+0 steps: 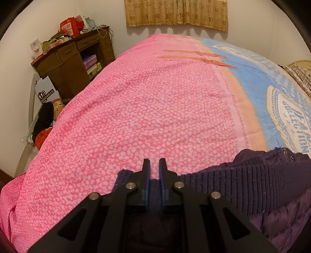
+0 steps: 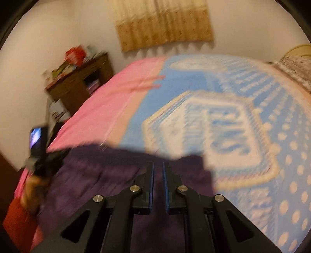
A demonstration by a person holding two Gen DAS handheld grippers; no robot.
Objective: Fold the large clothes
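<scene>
A dark purple padded jacket [image 1: 276, 221] lies at the near edge of the bed. Its quilted body spreads toward the person, and its ribbed knit hem band [image 1: 243, 186] runs across the cover. At the far end of this band a zipper with a snap is visible.

The left gripper [image 1: 155, 165] points steeply down. Its two tongs are clamped on the ribbed band, and the knit fabric is pressed between the blue pads. I think the band is chosen because it is thick and firm, so the slippery shell does not escape when this corner is carried.

The right gripper [image 2: 158, 167] is over the smooth purple fabric, farther along the same jacket. This picture is blurred by motion. Its tongs stand close together with only a narrow slit, and purple cloth shows in that slit, but whether it is really pinched the picture does not tell. In the right view the other gripper appears at the left edge, held by a hand [image 2: 33, 186] with a red sleeve.

Probably the two holds serve to pull the hem straight before folding the jacket over; the folding seems to be at an early step.

Under the jacket there is a pink spotted sheet [image 1: 126, 116] and beside it a blue patterned blanket [image 2: 252, 109]. Behind stand a cluttered brown wooden desk [image 1: 77, 56] and a yellow curtain [image 1: 175, 13] on the wall.
</scene>
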